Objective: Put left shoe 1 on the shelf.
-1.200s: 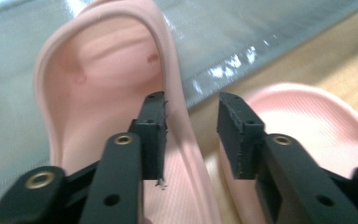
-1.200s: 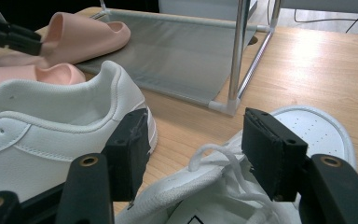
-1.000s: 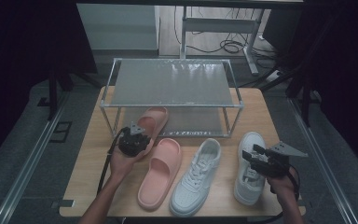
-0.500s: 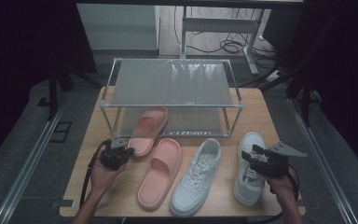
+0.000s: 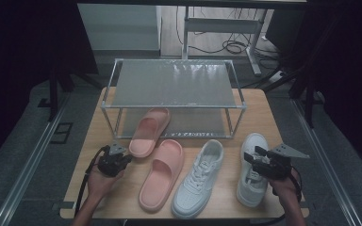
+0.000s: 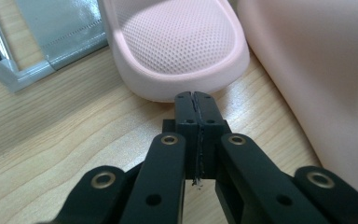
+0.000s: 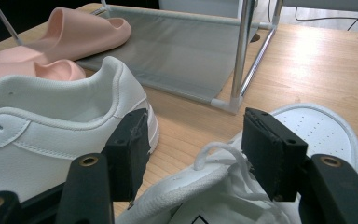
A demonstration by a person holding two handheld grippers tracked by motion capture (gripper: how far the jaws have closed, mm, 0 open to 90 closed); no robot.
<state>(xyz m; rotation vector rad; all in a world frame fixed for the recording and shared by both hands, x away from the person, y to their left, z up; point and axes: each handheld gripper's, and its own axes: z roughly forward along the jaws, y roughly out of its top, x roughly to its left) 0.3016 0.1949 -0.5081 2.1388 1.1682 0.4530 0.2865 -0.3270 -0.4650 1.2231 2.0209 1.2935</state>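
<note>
Two pink slippers (image 5: 161, 181) and two white sneakers (image 5: 198, 181) lie before the shoe rack (image 5: 172, 96). Left gripper (image 6: 196, 100), jaws clenched empty, points at the rack-side slipper (image 6: 177, 42). Right gripper (image 7: 193, 140) gapes wide over the outer sneaker (image 7: 242, 186).

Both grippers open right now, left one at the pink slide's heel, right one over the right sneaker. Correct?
Not quite. The left gripper is shut: the left gripper view shows its fingers pressed together with nothing between them, just short of the pink slide. The rest holds: the right gripper is open, over the right sneaker.
</note>
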